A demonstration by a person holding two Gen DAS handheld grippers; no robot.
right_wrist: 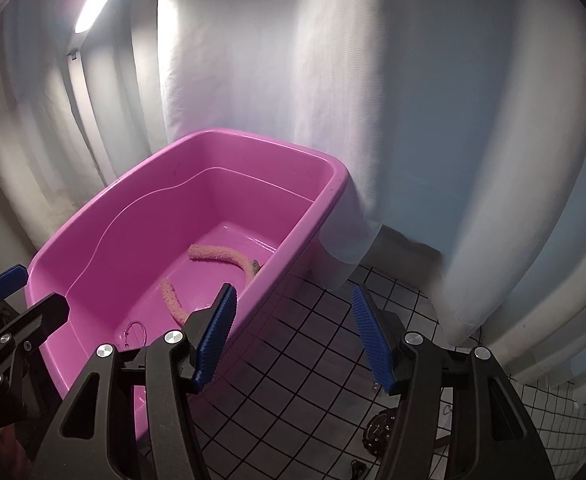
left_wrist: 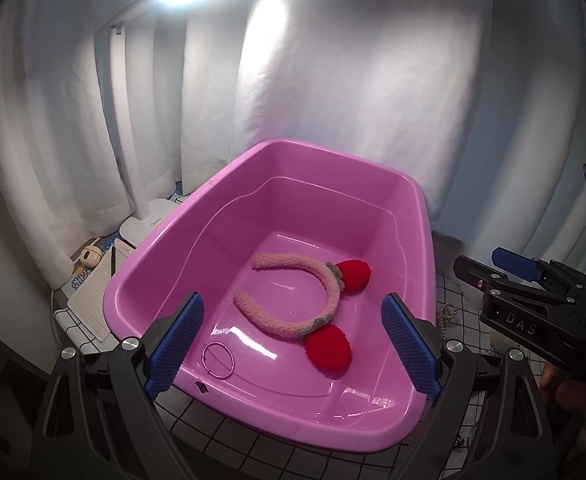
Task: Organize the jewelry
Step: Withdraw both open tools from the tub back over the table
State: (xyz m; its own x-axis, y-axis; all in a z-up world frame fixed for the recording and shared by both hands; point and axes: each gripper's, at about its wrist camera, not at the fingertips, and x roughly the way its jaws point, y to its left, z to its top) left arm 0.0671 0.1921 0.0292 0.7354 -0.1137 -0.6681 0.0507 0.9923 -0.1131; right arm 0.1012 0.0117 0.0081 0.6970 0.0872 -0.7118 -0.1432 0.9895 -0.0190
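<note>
A pink plastic tub (left_wrist: pixel 377 432) stands on the checked tablecloth. In it lie a fuzzy pink headband (left_wrist: pixel 293 320) with two red strawberry puffs and a thin ring bracelet (left_wrist: pixel 218 360). My left gripper (left_wrist: pixel 293 344) is open and empty, hovering over the tub's near end. My right gripper (right_wrist: pixel 293 340) is open and empty, over the tub's right rim and the cloth; it also shows in the left wrist view (left_wrist: pixel 505 268). The headband (right_wrist: pixel 221 258) and bracelet (right_wrist: pixel 135 330) show in the right wrist view inside the tub (right_wrist: pixel 317 208).
A white desk lamp (left_wrist: pixel 133 184) stands behind the tub at left, with a notepad (left_wrist: pixel 97 300) and a small round gadget (left_wrist: pixel 89 258) beside it. A beaded chain (left_wrist: pixel 445 316) lies on the cloth right of the tub. A dark round ornament (right_wrist: pixel 379 432) lies below my right gripper. White curtains close the back.
</note>
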